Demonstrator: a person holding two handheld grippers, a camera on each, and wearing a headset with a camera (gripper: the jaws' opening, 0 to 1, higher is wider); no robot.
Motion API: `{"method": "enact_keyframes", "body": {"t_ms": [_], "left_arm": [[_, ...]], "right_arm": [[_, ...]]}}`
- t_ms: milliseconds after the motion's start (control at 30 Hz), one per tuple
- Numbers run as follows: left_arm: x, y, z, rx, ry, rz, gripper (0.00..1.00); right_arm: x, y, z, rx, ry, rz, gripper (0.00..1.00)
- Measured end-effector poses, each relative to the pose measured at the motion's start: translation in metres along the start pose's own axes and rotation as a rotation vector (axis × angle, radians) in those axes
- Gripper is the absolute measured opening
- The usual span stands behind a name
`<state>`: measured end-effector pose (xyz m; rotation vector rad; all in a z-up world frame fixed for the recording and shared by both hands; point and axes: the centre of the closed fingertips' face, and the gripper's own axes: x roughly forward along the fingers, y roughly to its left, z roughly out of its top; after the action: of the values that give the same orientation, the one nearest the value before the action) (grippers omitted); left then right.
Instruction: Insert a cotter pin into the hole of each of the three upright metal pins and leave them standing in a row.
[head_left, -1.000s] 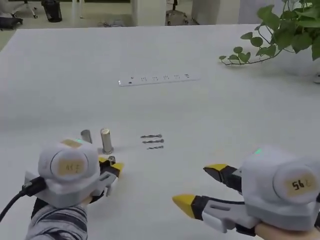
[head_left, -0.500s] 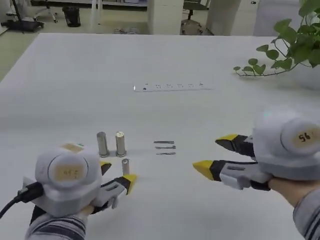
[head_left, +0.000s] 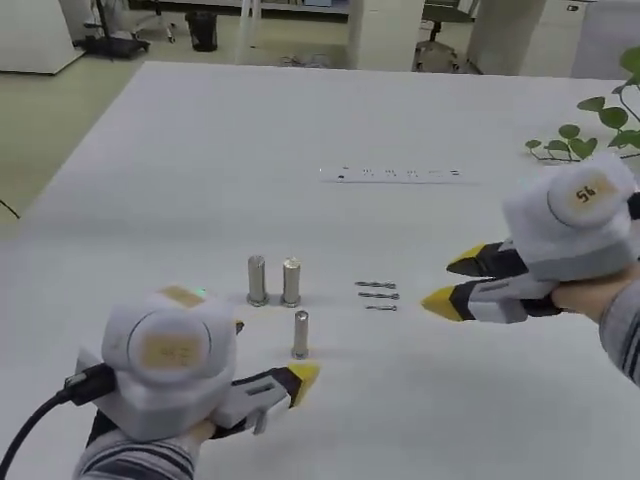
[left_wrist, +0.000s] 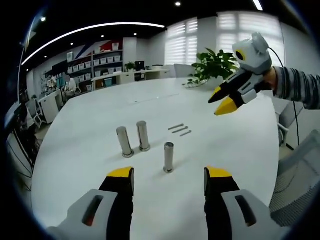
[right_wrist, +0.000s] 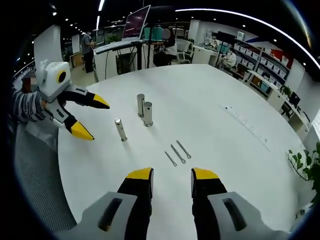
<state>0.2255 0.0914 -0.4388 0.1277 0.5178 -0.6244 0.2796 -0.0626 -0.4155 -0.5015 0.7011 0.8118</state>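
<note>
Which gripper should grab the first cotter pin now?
Right. The open right gripper points at the three thin grey metal cotter pins; the left gripper faces the lone upright silver metal pin.

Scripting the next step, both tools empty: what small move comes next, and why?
Probably lower the open right tool onto the cotter pins and close on one: all three lie loose near it, none in the metal pins yet.

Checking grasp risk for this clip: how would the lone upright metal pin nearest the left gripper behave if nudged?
The lone metal pin stands tall and slim on a narrow base, so a sideways nudge would probably tip it. Being round, it would likely roll on the smooth table once down. Its shiny metal looks stiff and possibly slippery.
</note>
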Motion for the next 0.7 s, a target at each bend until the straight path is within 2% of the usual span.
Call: {"method": "enact_keyframes", "body": {"t_ms": [200,267,333,500,600,700], "left_arm": [[-0.007,0.001,0.003,-0.020,-0.023,0.000,0.58],[-0.009,0.005,0.007,-0.025,-0.049,0.011,0.58],[-0.010,0.009,0.009,-0.058,-0.071,0.016,0.58],[-0.011,0.018,0.005,-0.059,-0.058,0.034,0.57],[-0.010,0.020,0.002,-0.086,-0.055,0.032,0.56],[-0.009,0.022,0.002,-0.084,-0.051,0.036,0.55]], "right_arm": [[0.022,0.002,-0.002,-0.036,0.057,0.063,0.22],[0.030,0.004,-0.004,-0.081,0.085,0.090,0.21],[0.039,0.002,-0.007,-0.114,0.103,0.103,0.19],[0.054,0.002,-0.010,-0.144,0.153,0.131,0.16],[0.063,0.001,-0.013,-0.143,0.179,0.147,0.14],[0.069,0.002,-0.015,-0.152,0.199,0.162,0.13]]}}
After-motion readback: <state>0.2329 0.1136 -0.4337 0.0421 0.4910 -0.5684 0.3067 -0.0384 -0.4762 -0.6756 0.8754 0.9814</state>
